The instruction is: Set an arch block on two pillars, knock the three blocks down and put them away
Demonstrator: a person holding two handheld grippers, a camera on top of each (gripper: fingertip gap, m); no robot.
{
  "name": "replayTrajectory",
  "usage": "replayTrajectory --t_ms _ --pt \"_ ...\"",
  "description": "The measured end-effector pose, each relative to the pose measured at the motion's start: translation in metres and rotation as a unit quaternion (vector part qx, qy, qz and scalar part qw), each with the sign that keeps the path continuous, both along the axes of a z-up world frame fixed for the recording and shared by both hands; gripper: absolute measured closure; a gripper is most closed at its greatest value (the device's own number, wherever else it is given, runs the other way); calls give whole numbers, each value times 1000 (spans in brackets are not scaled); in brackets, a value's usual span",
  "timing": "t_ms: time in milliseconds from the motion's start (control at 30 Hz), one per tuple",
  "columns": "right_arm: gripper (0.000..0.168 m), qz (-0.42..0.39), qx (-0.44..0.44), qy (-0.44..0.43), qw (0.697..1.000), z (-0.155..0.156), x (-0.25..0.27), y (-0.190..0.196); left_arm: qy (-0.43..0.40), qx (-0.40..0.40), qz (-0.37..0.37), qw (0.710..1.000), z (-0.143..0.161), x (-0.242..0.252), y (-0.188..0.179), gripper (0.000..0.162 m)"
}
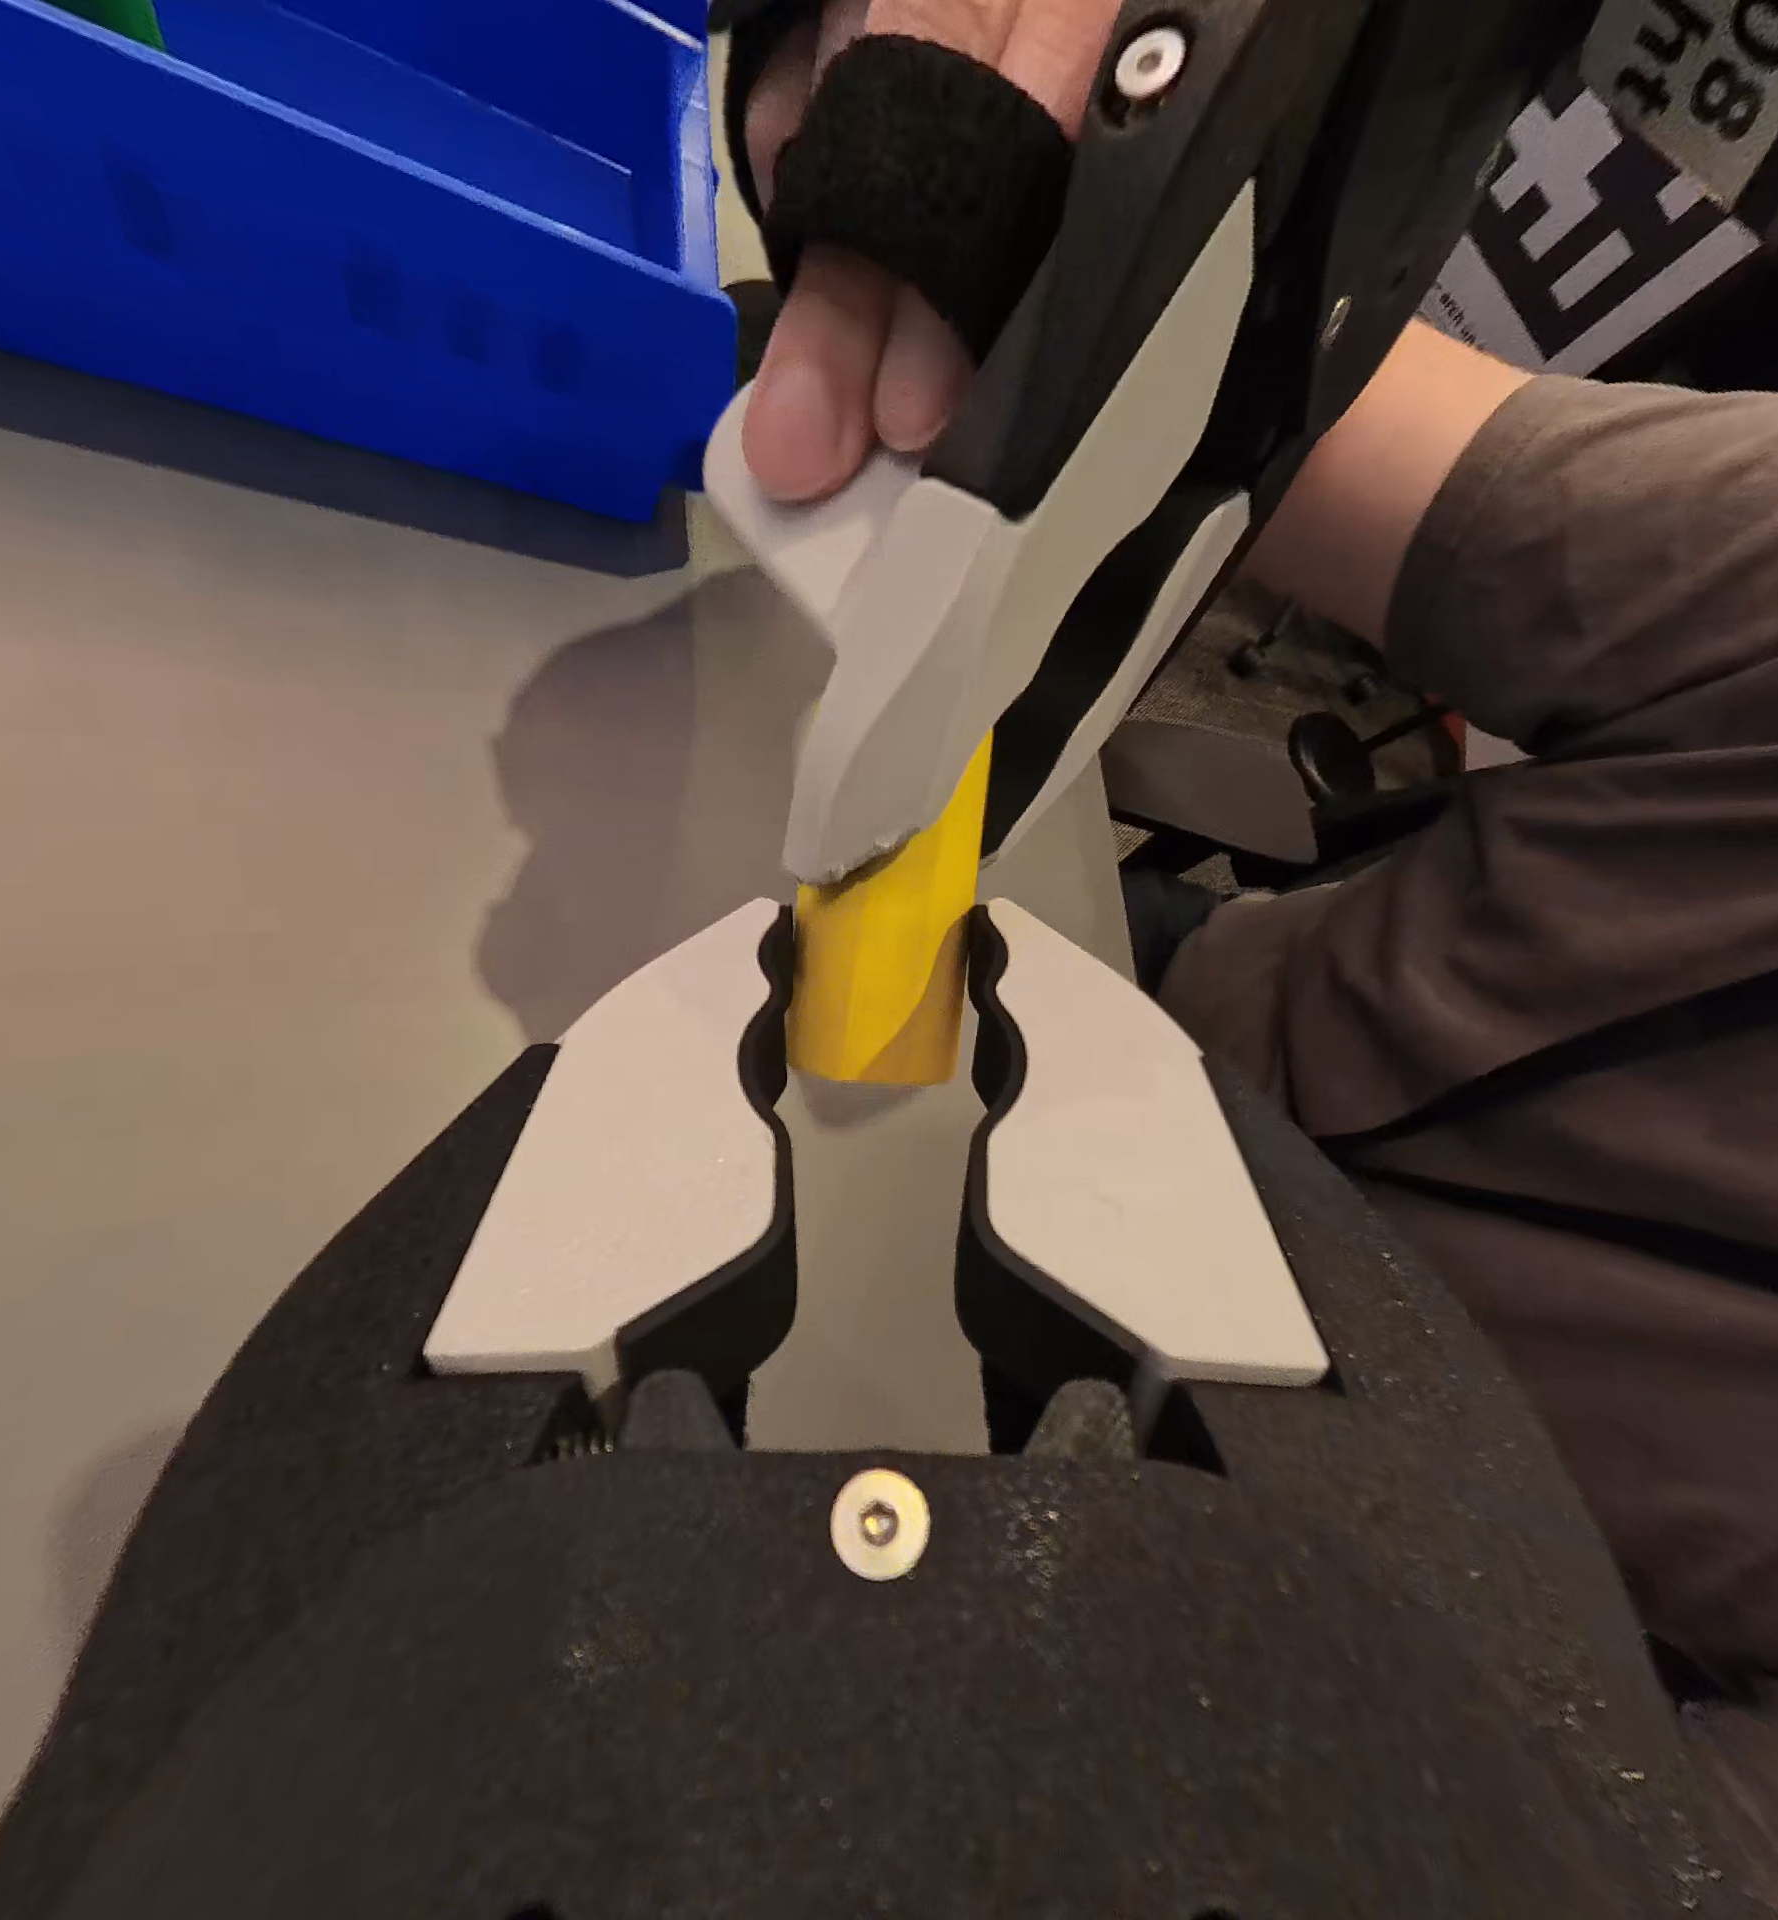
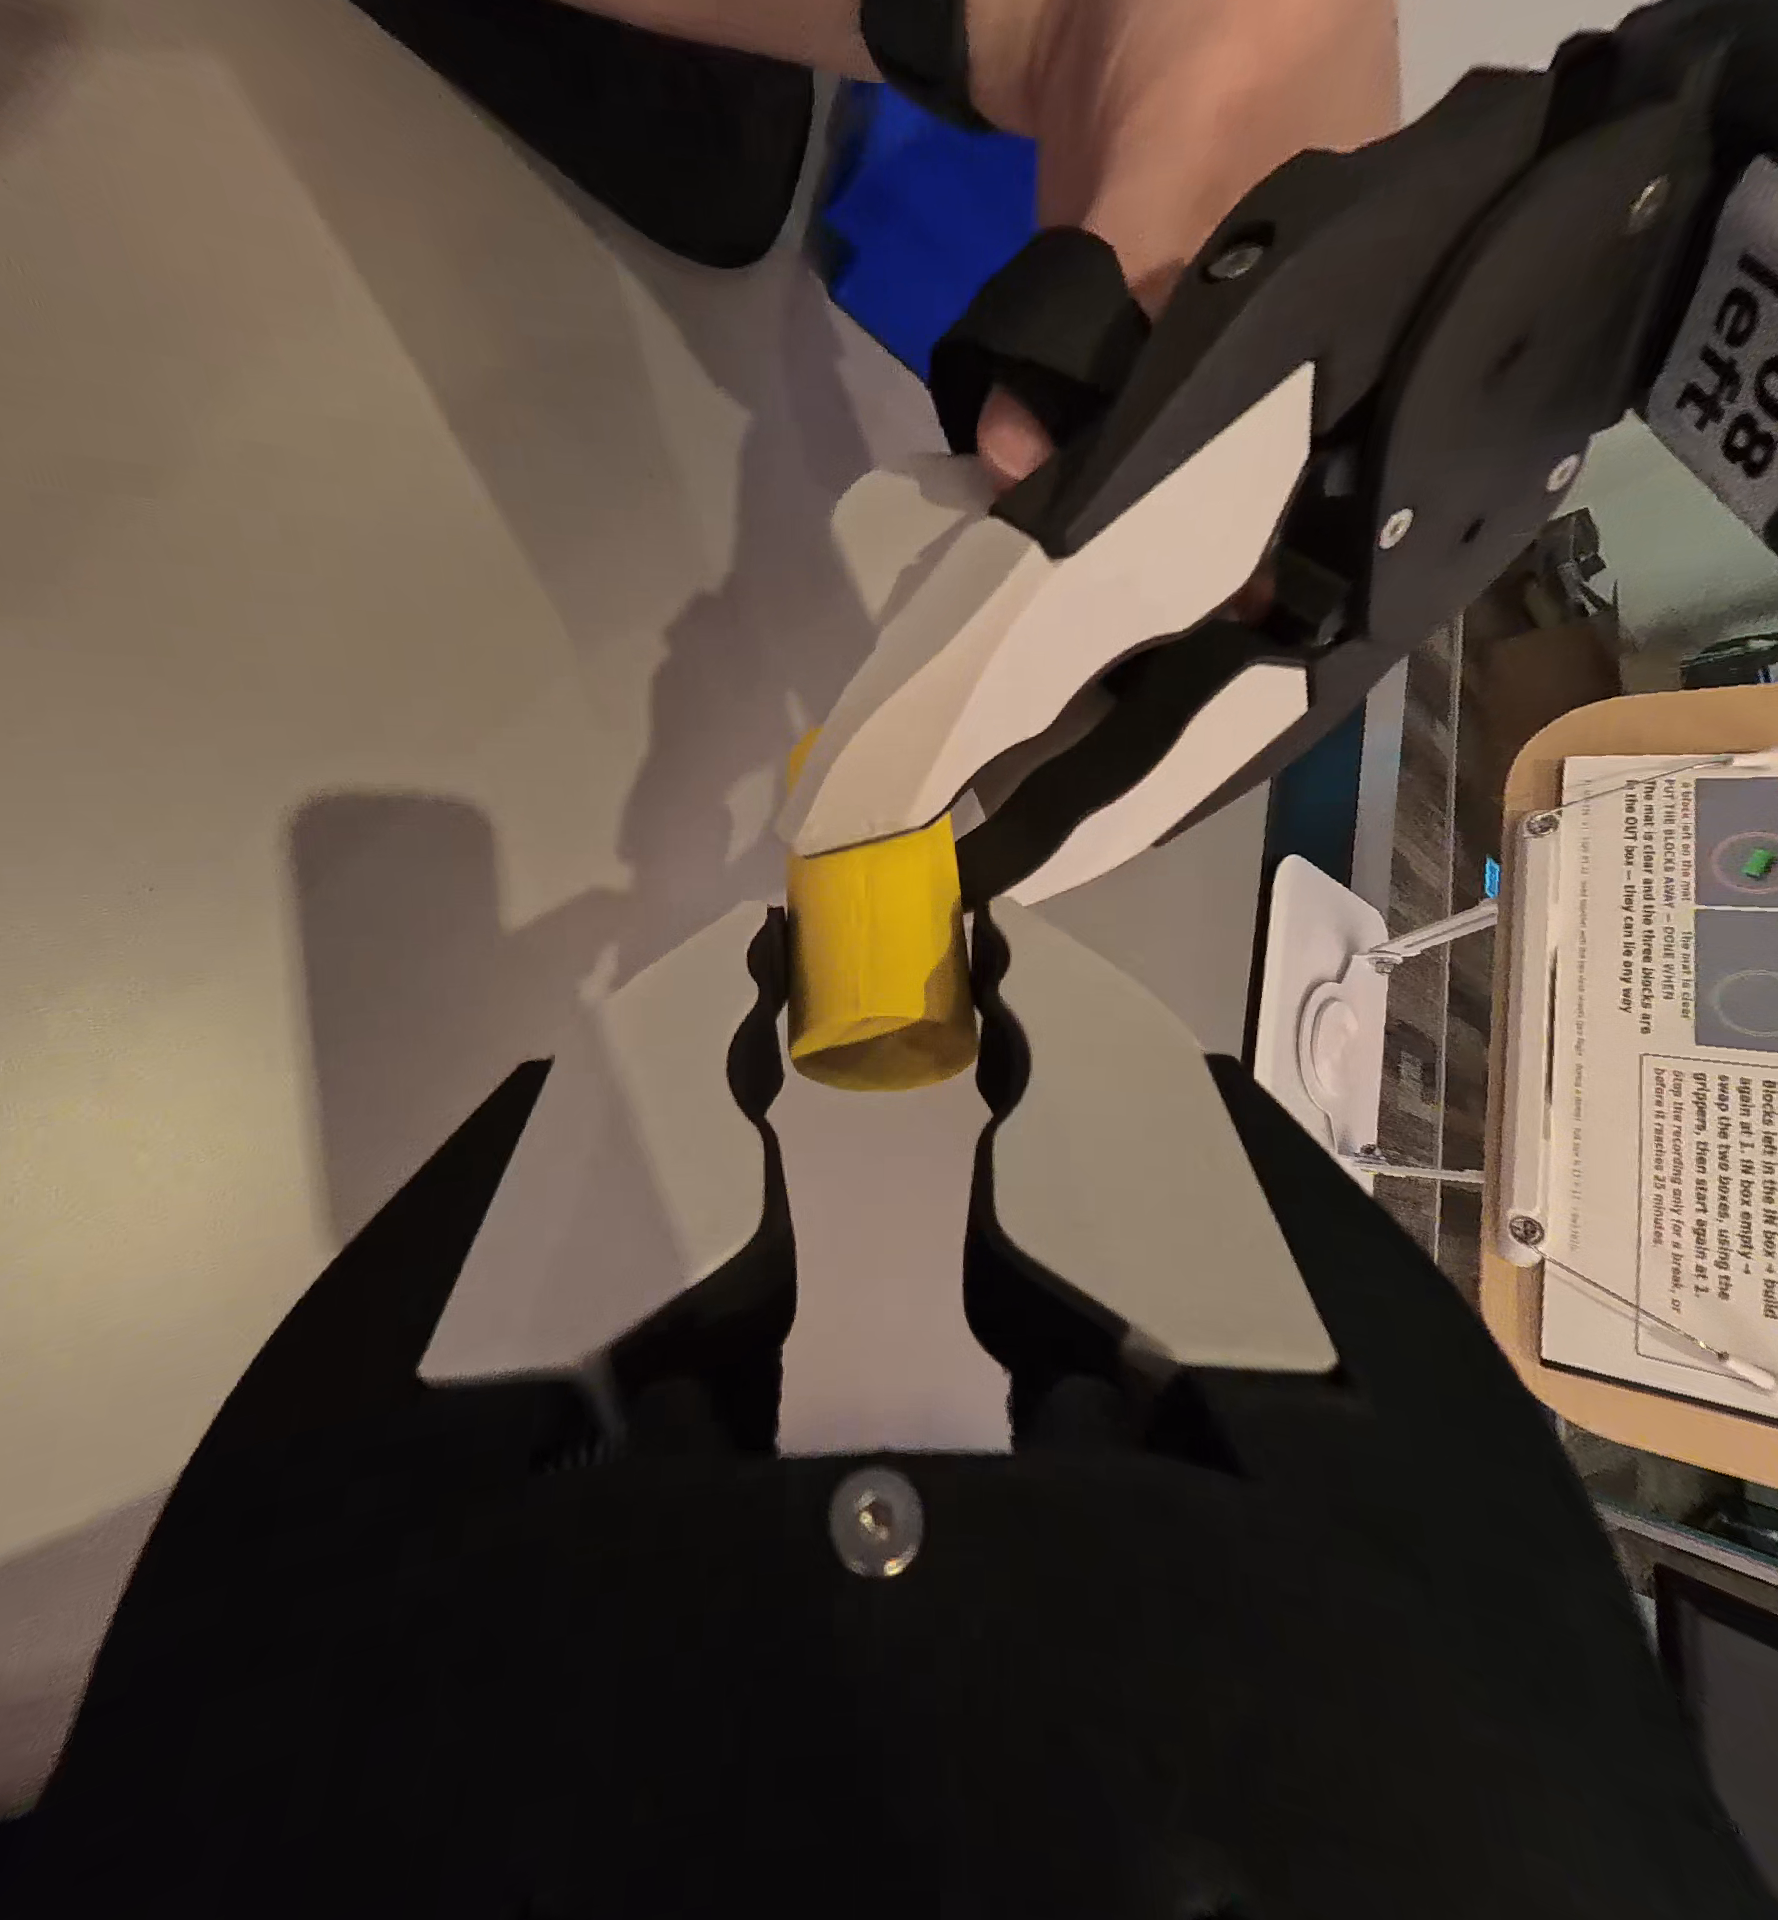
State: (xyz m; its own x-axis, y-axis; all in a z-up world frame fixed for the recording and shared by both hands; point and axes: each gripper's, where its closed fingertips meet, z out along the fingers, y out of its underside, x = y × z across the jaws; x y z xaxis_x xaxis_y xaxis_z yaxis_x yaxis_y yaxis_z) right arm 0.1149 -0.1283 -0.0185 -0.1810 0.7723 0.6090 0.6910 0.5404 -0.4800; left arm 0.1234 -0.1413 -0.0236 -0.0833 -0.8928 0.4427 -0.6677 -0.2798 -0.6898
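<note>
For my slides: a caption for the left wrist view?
Both grippers, left and right, clamp one yellow block above the grey table.

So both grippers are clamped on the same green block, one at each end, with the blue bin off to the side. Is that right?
Not quite: the block is yellow, not green. The left wrist view shows it between the left gripper fingertips, with the right gripper closed on its far end. The right wrist view shows the same yellow block. The blue bin does sit off to the side.
</note>
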Motion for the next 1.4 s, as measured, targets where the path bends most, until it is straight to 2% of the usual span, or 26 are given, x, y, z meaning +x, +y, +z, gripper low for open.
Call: replayTrajectory --t_ms 33,100,167,200,267,333,467,533,667,733,867,1067,1100,1167,1233,1300,1400 --pt "133 -10 2 1 1000 3 4 3 4 -4 5 1000 3 -3 3 127" --pt "133 -63 18 3 998 14 29 25 33 16 47 998 6 -20 21 110" --pt "133 -164 33 23 986 32 77 64 47 65 106 991 13 -47 45 114" --pt "133 -228 29 33 973 38 109 86 70 101 159 980 14 -65 65 116" --pt "133 -370 -11 28 929 32 181 120 160 189 280 927 7 -115 111 115" --pt "133 -478 -72 -9 875 5 240 131 249 240 352 870 -2 -156 137 115" --pt "132 -557 -139 -56 817 -49 283 123 374 236 392 807 -39 -187 156 117" --pt "132 -577 -164 -56 798 -68 288 120 427 199 415 778 -64 -197 160 117" --pt "129 -600 -189 -35 776 -89 294 120 476 221 454 720 -94 -215 190 116" --pt "120 -602 -176 -12 778 -87 297 124 501 213 433 718 -104 -221 186 115" --pt "116 -586 -176 31 791 -76 293 122 519 205 396 729 -104 -226 175 120" --pt "117 -557 -174 49 810 -64 282 112 585 229 330 704 -120 -240 171 126" --pt "117 -553 -173 50 814 -62 280 110 604 234 317 692 -124 -245 170 126" --pt "117 -545 -171 51 819 -60 275 107 629 255 298 672 -125 -251 172 135" --pt "118 -539 -167 50 824 -57 271 104 635 263 293 665 -124 -253 174 139" --pt "118 -538 -156 51 827 -51 267 102 620 269 296 675 -123 -248 177 143" --pt "120 -538 -132 72 830 -34 259 103 549 284 308 724 -111 -216 180 145"
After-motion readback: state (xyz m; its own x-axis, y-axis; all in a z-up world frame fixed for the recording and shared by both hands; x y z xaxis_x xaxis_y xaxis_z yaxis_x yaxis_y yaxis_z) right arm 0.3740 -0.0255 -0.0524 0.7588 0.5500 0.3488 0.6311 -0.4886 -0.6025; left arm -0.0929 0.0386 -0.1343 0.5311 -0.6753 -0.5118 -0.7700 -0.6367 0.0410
